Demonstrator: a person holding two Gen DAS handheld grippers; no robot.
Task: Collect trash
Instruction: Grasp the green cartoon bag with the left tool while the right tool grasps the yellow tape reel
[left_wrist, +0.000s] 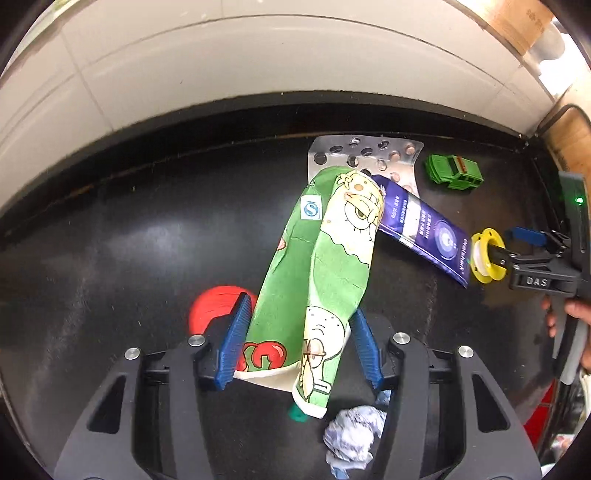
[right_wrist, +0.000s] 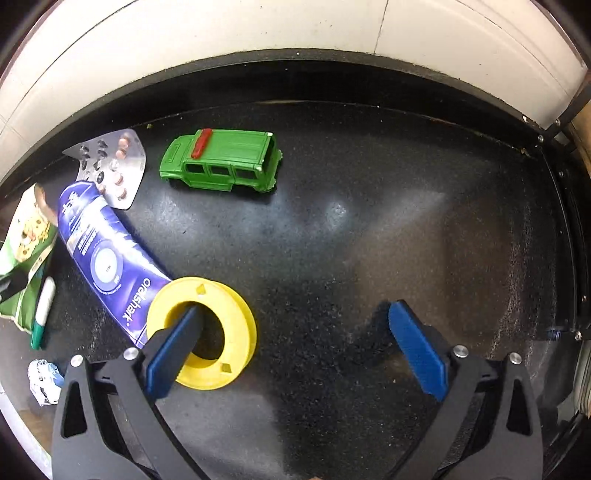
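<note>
Wrapper (left_wrist: 325, 266) is sagging, light and crinkly, in left gripper (left_wrist: 299, 343) (pinching its lower end); right gripper (right_wrist: 295, 343) is gaping wide, one finger thru spool (right_wrist: 207, 332).

Left gripper (left_wrist: 299, 339): our jaws are clamped around what we hold.
Right gripper (right_wrist: 295, 343): our jaws are spread wide, one finger (right_wrist: 173, 350) threaded through a ring.

Green toy car (right_wrist: 222, 159) near the back of the black counter (right_wrist: 369, 240), white tiled wall (right_wrist: 258, 26) behind, green-capped marker (right_wrist: 41, 317) at left.
</note>
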